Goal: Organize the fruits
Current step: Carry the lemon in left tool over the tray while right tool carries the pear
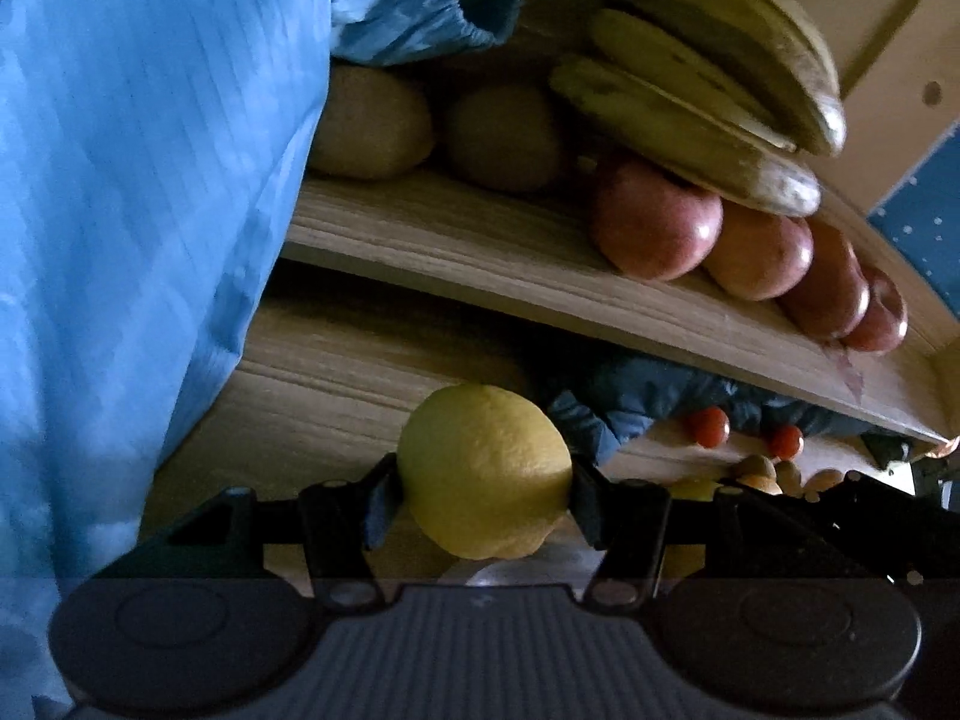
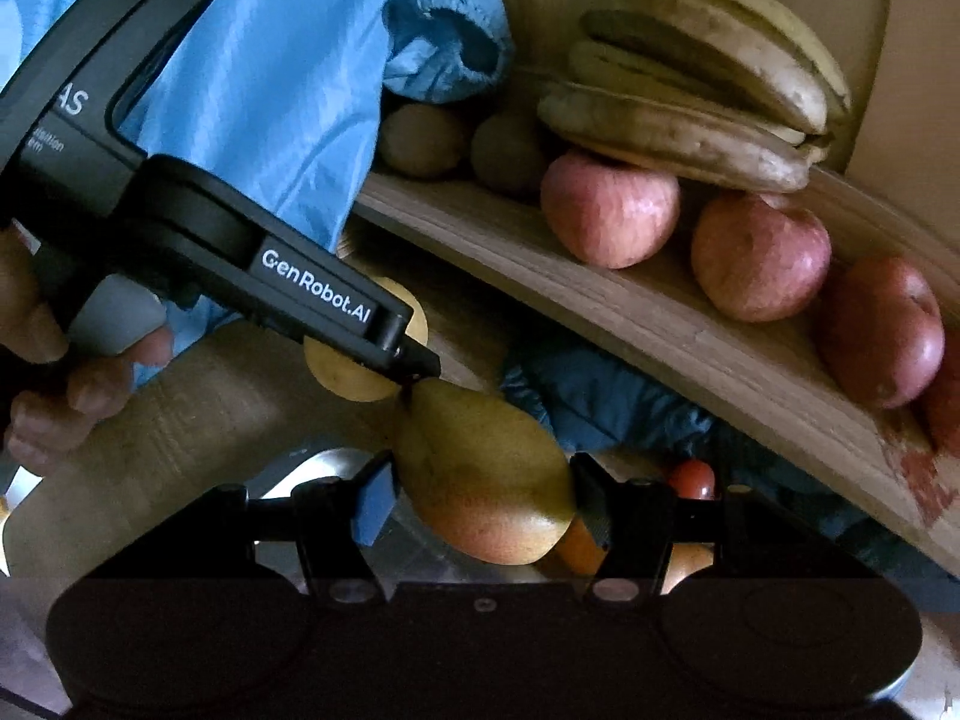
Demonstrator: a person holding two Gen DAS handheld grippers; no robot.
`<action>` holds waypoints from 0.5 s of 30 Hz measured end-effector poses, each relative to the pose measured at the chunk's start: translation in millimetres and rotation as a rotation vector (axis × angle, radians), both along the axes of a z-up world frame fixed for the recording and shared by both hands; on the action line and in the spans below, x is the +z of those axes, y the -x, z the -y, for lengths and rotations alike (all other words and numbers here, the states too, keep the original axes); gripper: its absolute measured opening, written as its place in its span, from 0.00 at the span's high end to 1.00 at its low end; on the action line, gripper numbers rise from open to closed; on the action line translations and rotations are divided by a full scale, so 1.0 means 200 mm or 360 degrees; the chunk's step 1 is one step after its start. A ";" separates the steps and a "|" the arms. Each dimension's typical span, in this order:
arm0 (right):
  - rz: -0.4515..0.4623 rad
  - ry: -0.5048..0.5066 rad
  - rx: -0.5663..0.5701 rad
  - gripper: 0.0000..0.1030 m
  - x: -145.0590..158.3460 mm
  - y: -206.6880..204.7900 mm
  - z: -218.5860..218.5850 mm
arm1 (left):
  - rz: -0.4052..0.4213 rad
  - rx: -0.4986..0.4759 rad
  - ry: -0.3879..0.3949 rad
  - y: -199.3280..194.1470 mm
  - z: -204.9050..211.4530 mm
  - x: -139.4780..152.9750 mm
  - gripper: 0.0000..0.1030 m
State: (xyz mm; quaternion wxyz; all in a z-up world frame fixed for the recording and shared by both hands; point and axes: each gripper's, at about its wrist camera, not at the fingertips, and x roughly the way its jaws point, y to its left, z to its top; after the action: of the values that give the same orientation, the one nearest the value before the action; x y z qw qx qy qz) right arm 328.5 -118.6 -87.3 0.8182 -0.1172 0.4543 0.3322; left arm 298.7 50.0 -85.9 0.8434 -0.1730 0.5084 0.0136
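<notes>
Lemon (image 1: 485, 471) in left claw (image 1: 480, 501) (pear (image 2: 486, 477) in right claw (image 2: 480, 501)).

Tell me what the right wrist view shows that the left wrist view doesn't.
Right wrist only: the pear clamped in the right gripper, plus the left gripper's black body and the hand holding it.
Left wrist only: the lemon filling the left gripper, seen whole; the right wrist view shows just a sliver of it.
Both: the shelf carrying bananas, red apples and two brown fruits, and the blue sleeve.
</notes>
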 end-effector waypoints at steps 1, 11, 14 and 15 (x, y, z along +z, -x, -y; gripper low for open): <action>0.0004 0.0001 -0.0008 0.39 0.01 0.02 0.00 | 0.0002 -0.0010 0.0000 0.01 -0.01 0.01 0.40; -0.0034 0.0019 -0.0086 0.38 0.08 0.25 0.05 | -0.0006 -0.0149 0.0006 0.12 0.02 0.01 0.40; -0.0070 0.0021 -0.0097 0.38 0.09 0.32 0.07 | -0.0009 -0.0222 0.0009 0.16 0.05 0.01 0.40; -0.0089 0.0022 -0.0097 0.38 0.08 0.35 0.07 | -0.0009 -0.0246 0.0011 0.16 0.06 0.01 0.40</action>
State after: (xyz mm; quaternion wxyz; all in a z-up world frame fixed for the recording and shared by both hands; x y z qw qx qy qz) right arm 259.4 -133.3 -70.7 0.8142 -0.0996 0.4826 0.3071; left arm 265.9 38.9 -84.5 0.8400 -0.1361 0.5226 -0.0528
